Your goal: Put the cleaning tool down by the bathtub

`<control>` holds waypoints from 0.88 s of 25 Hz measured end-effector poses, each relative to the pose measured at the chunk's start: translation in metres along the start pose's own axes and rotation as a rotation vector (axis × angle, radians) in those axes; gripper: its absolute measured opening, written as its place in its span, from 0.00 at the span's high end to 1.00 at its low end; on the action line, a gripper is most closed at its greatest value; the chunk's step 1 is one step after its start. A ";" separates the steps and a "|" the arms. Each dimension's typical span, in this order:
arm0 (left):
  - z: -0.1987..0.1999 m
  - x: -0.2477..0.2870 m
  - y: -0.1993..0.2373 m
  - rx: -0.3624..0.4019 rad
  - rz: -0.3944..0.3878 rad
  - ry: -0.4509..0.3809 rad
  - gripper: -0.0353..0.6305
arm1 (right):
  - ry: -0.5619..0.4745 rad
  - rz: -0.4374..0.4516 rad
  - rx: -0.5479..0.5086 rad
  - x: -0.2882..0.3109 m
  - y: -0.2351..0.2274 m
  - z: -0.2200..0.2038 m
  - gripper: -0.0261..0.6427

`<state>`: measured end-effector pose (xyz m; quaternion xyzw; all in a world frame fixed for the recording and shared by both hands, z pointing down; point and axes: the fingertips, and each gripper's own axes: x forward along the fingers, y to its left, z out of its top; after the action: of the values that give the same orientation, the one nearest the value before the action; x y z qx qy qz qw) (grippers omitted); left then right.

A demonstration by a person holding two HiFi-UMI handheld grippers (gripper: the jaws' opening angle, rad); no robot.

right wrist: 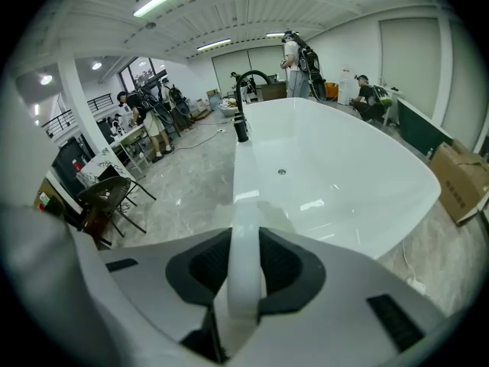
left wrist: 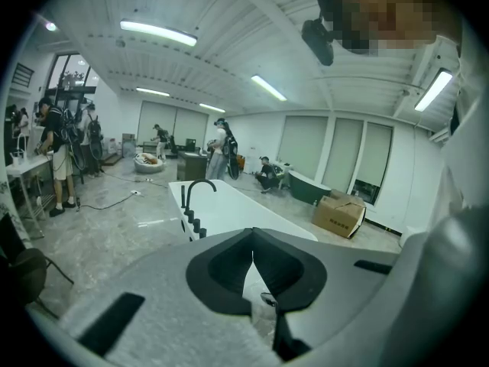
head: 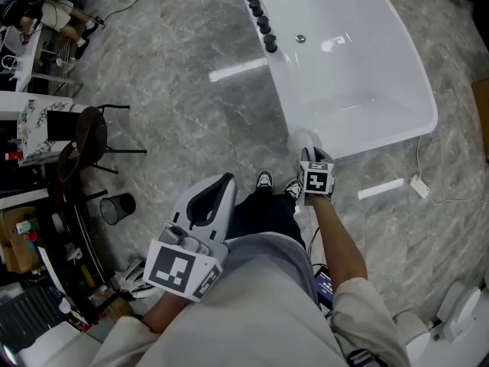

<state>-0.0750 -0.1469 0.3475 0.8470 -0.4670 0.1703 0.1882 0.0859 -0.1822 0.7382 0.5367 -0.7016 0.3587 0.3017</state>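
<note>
Cleaning tool (right wrist: 243, 281) is showing only its white handle, pinched in the right gripper (right wrist: 246, 243) beside the near corner of the bathtub (head: 359, 67); its head is hiding. The left gripper (left wrist: 254, 245) is hanging closed, empty.

cleaning tool (right wrist: 244, 266) mostly hidden, bathtub (head: 359, 75) cropped

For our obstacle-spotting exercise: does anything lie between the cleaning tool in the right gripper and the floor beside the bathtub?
Nothing visible does. The right gripper holds the cleaning tool at the bathtub corner; the floor there looks bare, with the person's shoes close.
</note>
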 end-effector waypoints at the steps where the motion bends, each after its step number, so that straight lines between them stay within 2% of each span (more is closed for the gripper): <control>1: -0.001 0.000 0.000 0.000 0.000 0.003 0.94 | -0.003 -0.003 -0.005 0.001 -0.001 0.000 0.83; 22: -0.013 -0.004 0.010 0.003 0.007 0.044 0.94 | 0.060 -0.046 0.120 0.023 -0.010 -0.028 0.83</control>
<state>-0.0871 -0.1429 0.3585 0.8416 -0.4656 0.1903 0.1968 0.0910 -0.1725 0.7743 0.5588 -0.6571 0.4091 0.2978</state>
